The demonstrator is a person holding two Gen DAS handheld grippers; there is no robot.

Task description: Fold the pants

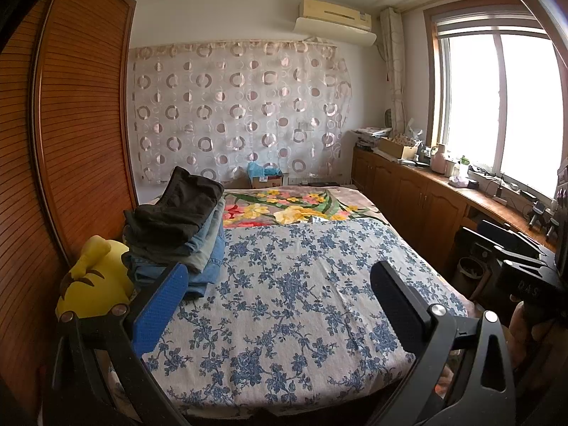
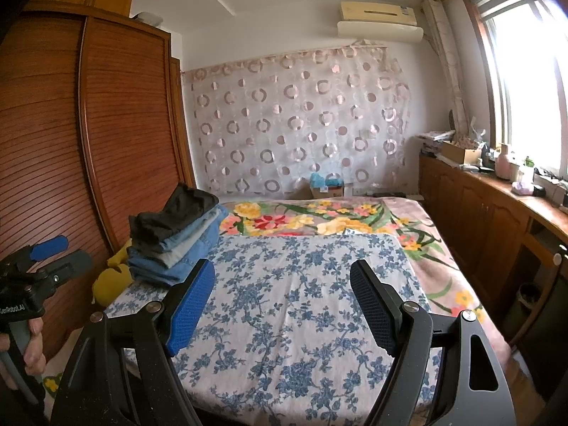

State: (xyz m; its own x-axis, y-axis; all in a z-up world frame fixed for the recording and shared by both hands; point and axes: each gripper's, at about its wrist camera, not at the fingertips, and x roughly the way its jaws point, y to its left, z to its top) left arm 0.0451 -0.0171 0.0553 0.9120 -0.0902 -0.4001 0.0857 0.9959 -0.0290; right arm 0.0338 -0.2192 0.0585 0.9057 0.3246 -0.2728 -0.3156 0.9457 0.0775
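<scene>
Both grippers, left gripper [image 1: 280, 305] and right gripper [image 2: 282, 301], hover wide apart and hold nothing above the blue-flowered sheet [image 1: 301, 284]; the stacked pants [image 1: 177, 234] lie ahead, left of both.

A bed [image 1: 284, 319] fills the middle of the room, spread with a blue-flowered sheet [image 2: 301, 301]; beyond the sheet lies a blanket [image 1: 284, 209] with large yellow and red flowers; a yellow plush toy [image 1: 92, 280] sits at the bed's left edge, against the slatted wooden wardrobe [image 1: 81, 113]; a sheer curtain [image 1: 241, 113] patterned with rings hangs across the far wall, with an air conditioner [image 1: 337, 17] mounted above it; a cardboard box [image 1: 266, 177] with something blue on top stands past the foot of the bed; under the bright window [image 1: 497, 106] runs a wooden bench [image 1: 426, 191] crowded with boxes, bottles and small clutter too small to name.
</scene>
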